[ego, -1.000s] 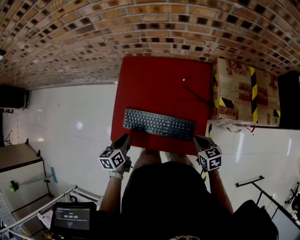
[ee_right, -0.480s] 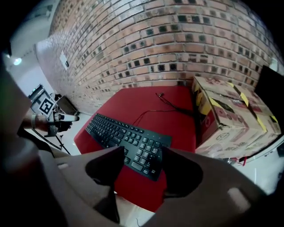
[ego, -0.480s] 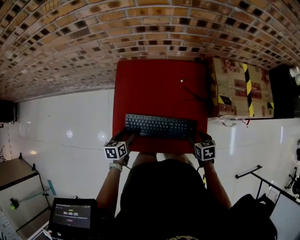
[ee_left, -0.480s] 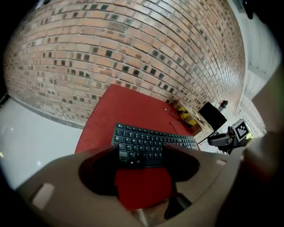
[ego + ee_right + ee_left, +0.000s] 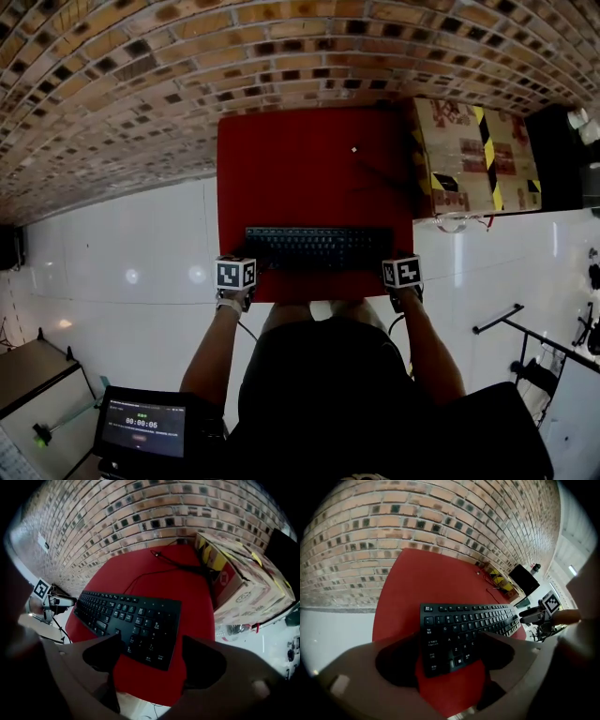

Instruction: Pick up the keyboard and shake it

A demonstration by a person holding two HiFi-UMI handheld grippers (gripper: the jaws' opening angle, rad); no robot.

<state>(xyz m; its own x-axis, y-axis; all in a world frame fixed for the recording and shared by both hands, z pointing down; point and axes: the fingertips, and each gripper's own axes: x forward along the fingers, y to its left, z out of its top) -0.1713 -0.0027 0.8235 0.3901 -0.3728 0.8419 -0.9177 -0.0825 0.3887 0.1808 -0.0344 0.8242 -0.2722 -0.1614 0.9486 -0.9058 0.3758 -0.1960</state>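
Note:
A black keyboard (image 5: 317,248) lies flat along the near edge of the red table (image 5: 309,159). My left gripper (image 5: 239,267) hangs at the keyboard's left end and my right gripper (image 5: 398,265) at its right end. In the left gripper view the jaws have just been opening; my left gripper (image 5: 450,660) stands open, with the keyboard's (image 5: 464,625) left corner showing between the pads, untouched. My right gripper (image 5: 147,660) has likewise just been opening over the keyboard's (image 5: 131,620) right end, and its pads are clear of it.
A thin black cable (image 5: 380,173) runs from the keyboard's back across the table. A cardboard box (image 5: 473,155) with yellow-black tape stands against the table's right side. A brick wall (image 5: 187,66) rises behind. A small screen (image 5: 142,427) sits on the white floor, lower left.
Both grippers have come down from in front of the table to the keyboard's two ends, and their jaws have opened wide. The keyboard has not moved.

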